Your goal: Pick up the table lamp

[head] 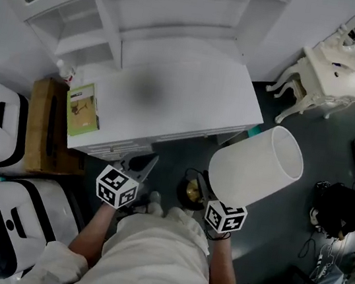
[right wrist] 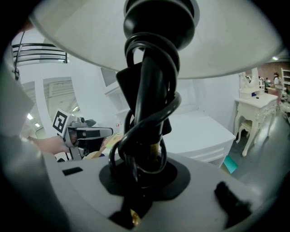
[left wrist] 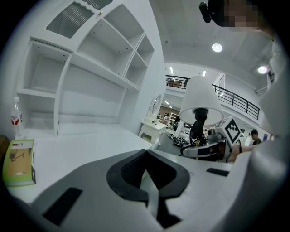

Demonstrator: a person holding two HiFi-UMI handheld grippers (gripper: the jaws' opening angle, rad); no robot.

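The table lamp has a white drum shade (head: 257, 165) and a black stem (right wrist: 147, 104) with its black cord wound round it. It hangs tilted in the air to the right of the white desk (head: 191, 100), shade pointing away from me. My right gripper (head: 206, 193) is shut on the stem just below the shade, seen close up in the right gripper view (right wrist: 140, 181). My left gripper (head: 142, 164) is by the desk's front edge, shut and empty, its pads (left wrist: 131, 170) meeting. The left gripper view shows the lamp (left wrist: 199, 99) held up to its right.
On the desk's left end lie a green book (head: 82, 108) and a small bottle (head: 65, 72). White shelves (head: 152, 7) rise behind it. A cardboard box (head: 46, 125) and two white cases (head: 4, 224) stand at the left. A white dressing table (head: 328, 75) stands far right.
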